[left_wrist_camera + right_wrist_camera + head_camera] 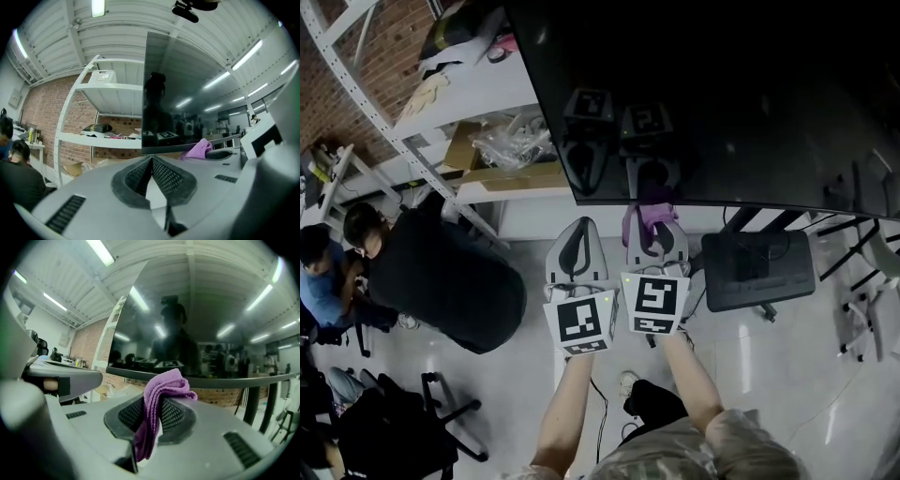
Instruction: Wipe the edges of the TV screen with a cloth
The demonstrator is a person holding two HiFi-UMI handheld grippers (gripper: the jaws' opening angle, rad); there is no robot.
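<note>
The right gripper (pixel 654 228) is clenched on a folded purple microfibre cloth (pixel 161 390), held just under the TV screen's (pixel 722 94) bottom edge near its left corner. Beside it, the left gripper (pixel 151 162) has its jaws pressed together, gripping nothing.

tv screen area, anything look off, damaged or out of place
Nothing stands out. The TV screen shows only reflections, no visible cracks. The purple cloth is bunched but pinched in the right gripper, near the screen's bottom edge. The left gripper is shut and empty.
</note>
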